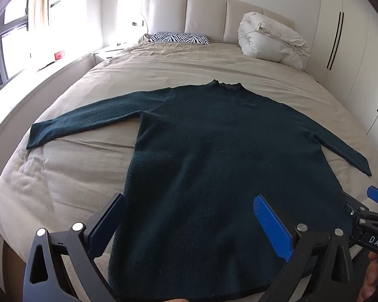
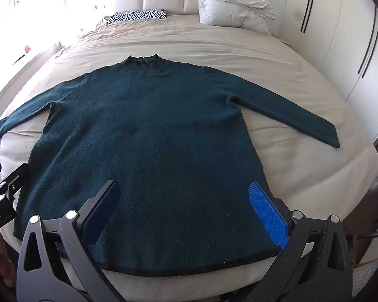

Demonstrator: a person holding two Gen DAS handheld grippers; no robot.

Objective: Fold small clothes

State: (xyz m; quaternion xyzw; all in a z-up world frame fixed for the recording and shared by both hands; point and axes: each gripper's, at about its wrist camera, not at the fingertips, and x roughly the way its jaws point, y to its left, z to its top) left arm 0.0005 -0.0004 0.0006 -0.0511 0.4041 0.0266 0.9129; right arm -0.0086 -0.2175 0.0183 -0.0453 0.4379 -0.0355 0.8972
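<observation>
A dark green knit sweater [image 1: 214,151] lies flat and face up on the bed, collar toward the headboard, both sleeves spread out to the sides; it also shows in the right wrist view [image 2: 151,138]. My left gripper [image 1: 189,216] is open and empty, hovering over the sweater's lower left part near the hem. My right gripper [image 2: 186,203] is open and empty, over the lower right part near the hem. The right gripper's tip also shows at the right edge of the left wrist view [image 1: 365,211], and the left gripper's body at the left edge of the right wrist view [image 2: 2,188].
The bed [image 1: 63,176] has a beige cover. A zebra-striped pillow [image 1: 179,37] and a rolled white duvet [image 1: 269,40] lie by the padded headboard [image 1: 206,12]. White wardrobe doors [image 1: 352,58] stand on the right, a bright window [image 1: 12,37] on the left.
</observation>
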